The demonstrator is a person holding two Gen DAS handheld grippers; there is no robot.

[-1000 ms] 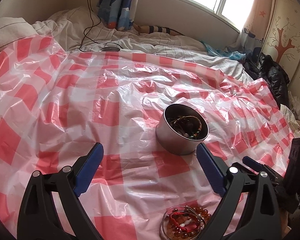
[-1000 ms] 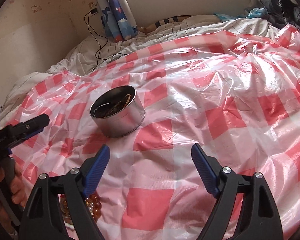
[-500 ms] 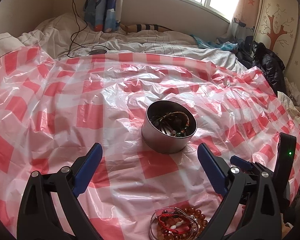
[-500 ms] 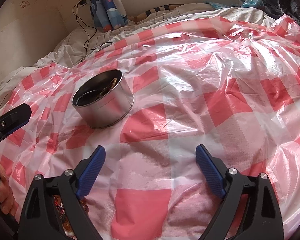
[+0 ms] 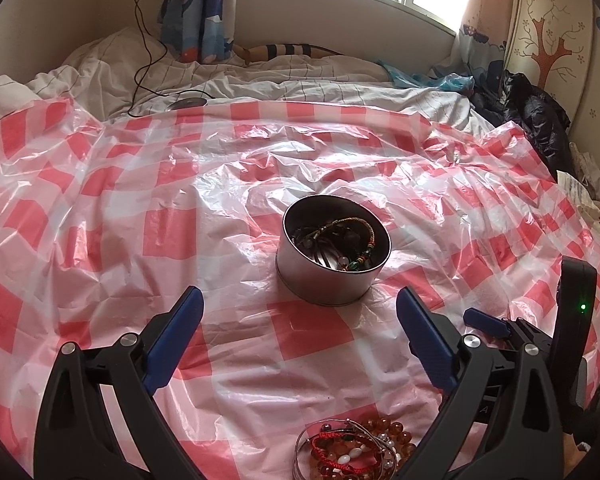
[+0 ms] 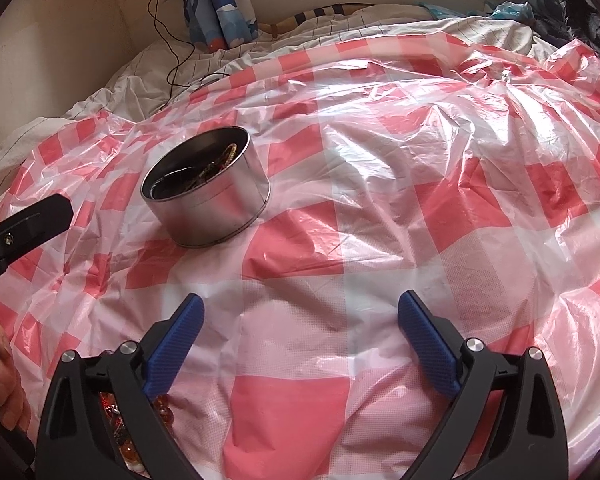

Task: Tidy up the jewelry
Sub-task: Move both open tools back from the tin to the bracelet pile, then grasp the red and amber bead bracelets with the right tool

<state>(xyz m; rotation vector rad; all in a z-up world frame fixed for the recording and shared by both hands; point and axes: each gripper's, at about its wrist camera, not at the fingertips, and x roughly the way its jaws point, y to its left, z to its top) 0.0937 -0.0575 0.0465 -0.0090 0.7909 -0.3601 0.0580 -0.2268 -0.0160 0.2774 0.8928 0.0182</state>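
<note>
- Between picks: right tool (image 6: 298,320) opening wide and empty; left tool (image 5: 298,312) wide open, empty.
- Tin (image 5: 334,250) sits just ahead — bracelets (image 5: 354,450) lie below the left tool.
- Next, I judge: lower onto a bracelet.

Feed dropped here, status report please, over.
Left claw open, empty; right claw opening, empty. Loose beaded bracelets beside round silver tin, which holds others. Nothing in the way.
</note>
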